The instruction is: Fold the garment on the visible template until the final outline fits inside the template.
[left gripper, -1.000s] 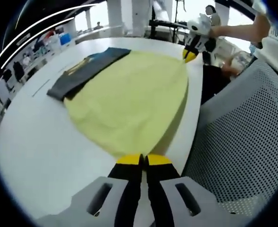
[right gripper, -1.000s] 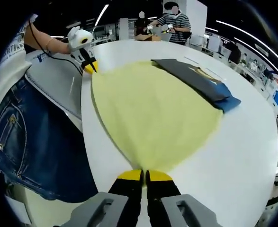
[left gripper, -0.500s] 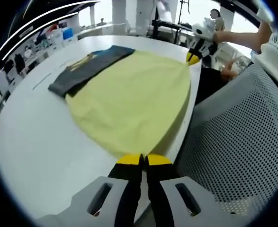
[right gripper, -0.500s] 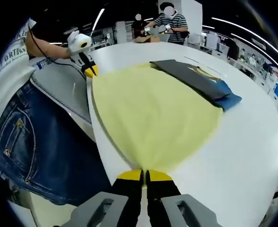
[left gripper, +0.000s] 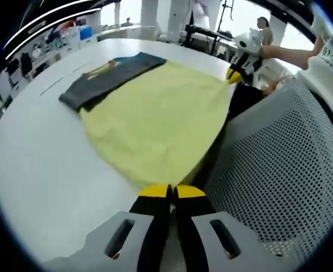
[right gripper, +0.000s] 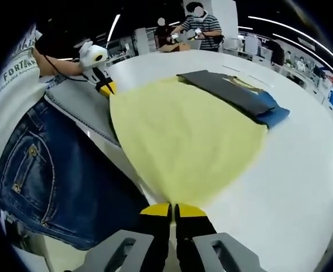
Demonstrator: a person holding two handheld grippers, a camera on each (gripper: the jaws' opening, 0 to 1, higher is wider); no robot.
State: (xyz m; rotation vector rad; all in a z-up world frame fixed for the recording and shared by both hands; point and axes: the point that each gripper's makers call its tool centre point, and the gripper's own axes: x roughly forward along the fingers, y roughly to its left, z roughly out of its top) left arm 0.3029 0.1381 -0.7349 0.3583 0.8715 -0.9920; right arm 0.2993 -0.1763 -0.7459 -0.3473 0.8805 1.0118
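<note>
The garment (left gripper: 157,122) is a pale yellow cloth, spread wide and fairly flat over the white counter (left gripper: 41,170). Its near edge is drawn over the counter's rim toward the person, with a few soft ripples across it. Its far edge lies over a dark grey template (left gripper: 106,79), which has a yellow mark on it and blue at one end. In the right gripper view the same garment (right gripper: 183,136) fans out from the claw tips to the template (right gripper: 234,93), and the blue end shows beside the cloth's far corner.

The left claw (left gripper: 171,191) is clenched on one near corner of the garment, its yellow-tipped jaws pressed together with cloth running straight out from them. The right claw (right gripper: 172,210) is clenched likewise on the other near corner. Each claw appears in the other's view: the right claw (left gripper: 234,73) at the far corner by a bare forearm, the left claw (right gripper: 106,88) at its corner below a white housing. Both are held off the counter's edge, pulling the cloth taut between them.

The person stands at the rim in blue jeans (right gripper: 47,170) and a white printed shirt. A grey mesh chair (left gripper: 279,175) sits beside the counter. Other people stand at the far side.
</note>
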